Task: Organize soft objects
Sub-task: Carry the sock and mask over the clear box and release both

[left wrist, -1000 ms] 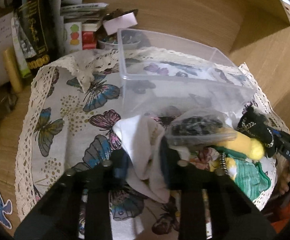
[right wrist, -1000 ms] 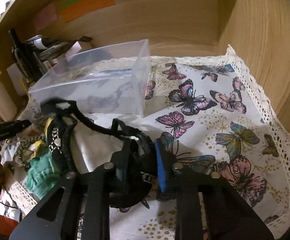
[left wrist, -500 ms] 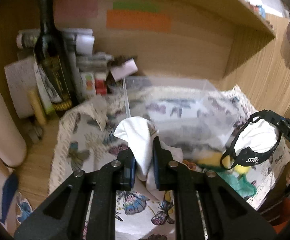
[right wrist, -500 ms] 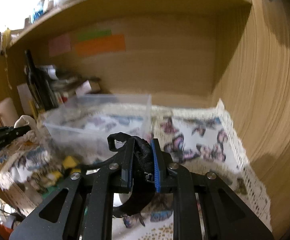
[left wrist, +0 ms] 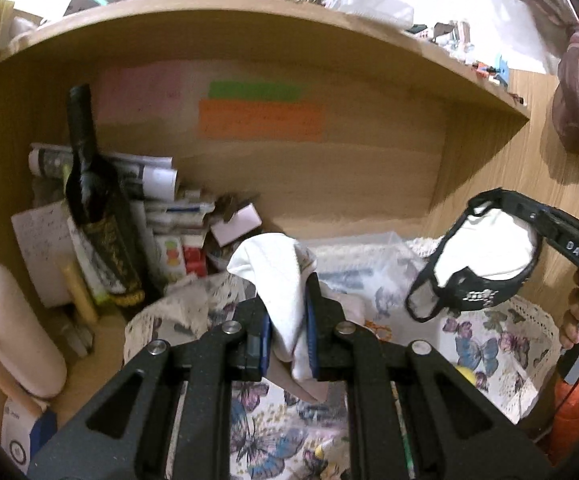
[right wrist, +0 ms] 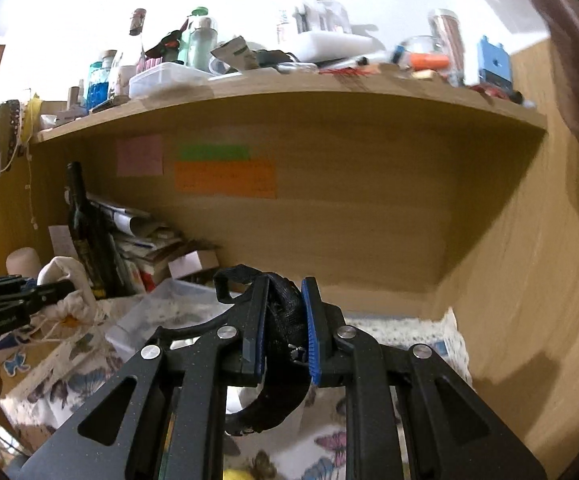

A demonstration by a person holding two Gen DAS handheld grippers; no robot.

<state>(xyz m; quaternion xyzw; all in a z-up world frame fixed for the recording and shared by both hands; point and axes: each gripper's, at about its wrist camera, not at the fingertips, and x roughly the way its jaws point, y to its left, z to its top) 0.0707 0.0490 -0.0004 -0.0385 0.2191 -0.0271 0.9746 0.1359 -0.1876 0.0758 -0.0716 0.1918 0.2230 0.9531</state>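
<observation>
My left gripper is shut on a white cloth and holds it up above the butterfly tablecloth. My right gripper is shut on a black and white face mask, lifted in the air. The mask also shows in the left wrist view, hanging from the right gripper. The left gripper with its white cloth shows at the left of the right wrist view. A clear plastic bin stands on the cloth behind both, partly hidden.
A dark wine bottle, stacked papers and boxes and a white roll crowd the left back of the desk. A wooden shelf with clutter runs overhead. A wooden side wall stands at the right.
Both grippers closed on their items and lifted them off the tablecloth. The views now tilt up toward the back wall and shelf.
</observation>
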